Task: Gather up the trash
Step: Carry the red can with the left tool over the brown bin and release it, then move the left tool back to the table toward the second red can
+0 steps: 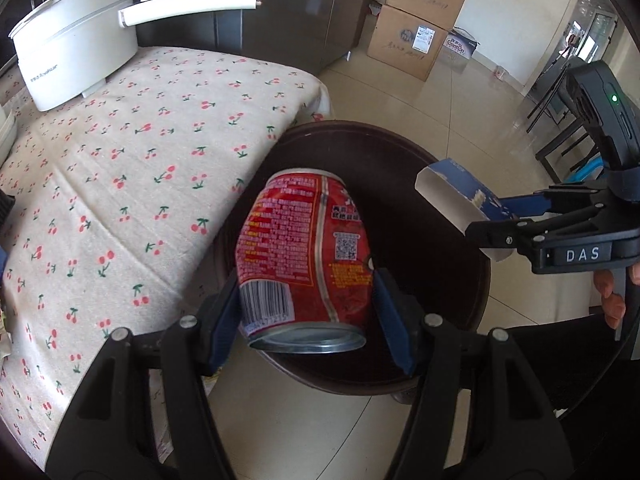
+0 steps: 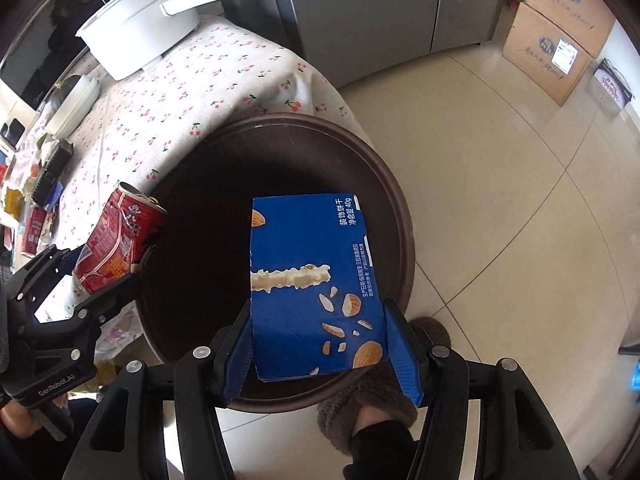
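Observation:
My left gripper (image 1: 308, 300) is shut on a dented red drink can (image 1: 304, 252) and holds it over the near-left rim of a round dark brown trash bin (image 1: 460, 248). The can also shows in the right wrist view (image 2: 116, 240), held by the left gripper (image 2: 106, 268). My right gripper (image 2: 318, 336) is shut on a flat blue biscuit box (image 2: 312, 280) and holds it above the bin's dark opening (image 2: 208, 216). In the left wrist view the box (image 1: 460, 200) and the right gripper (image 1: 502, 220) hang over the bin's right side.
The bin stands on the tiled floor against a table with a cherry-print cloth (image 1: 132, 168). A white pot with a long handle (image 1: 76, 52) sits at the table's far end. Cardboard boxes (image 1: 416, 20) stand by the far wall. A slippered foot (image 2: 376, 412) is near the bin.

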`<control>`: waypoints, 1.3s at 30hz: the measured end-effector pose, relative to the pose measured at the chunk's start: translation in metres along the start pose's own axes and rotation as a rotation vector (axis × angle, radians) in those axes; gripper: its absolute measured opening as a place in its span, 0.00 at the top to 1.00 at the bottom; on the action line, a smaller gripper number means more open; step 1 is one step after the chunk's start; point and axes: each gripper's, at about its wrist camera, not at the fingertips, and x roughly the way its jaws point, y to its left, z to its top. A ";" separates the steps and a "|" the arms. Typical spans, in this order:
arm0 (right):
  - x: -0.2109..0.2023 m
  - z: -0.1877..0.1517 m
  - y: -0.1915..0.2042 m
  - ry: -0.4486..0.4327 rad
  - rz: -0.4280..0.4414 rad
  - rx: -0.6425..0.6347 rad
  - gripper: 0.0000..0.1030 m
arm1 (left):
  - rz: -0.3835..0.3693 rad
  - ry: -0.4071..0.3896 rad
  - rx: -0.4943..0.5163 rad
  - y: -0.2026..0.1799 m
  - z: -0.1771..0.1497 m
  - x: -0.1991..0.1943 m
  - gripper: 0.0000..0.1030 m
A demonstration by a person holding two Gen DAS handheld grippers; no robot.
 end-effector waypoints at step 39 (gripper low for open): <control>0.020 0.011 0.026 0.020 -0.047 -0.020 0.29 | 0.292 -0.077 -0.057 0.059 -0.053 -0.088 0.02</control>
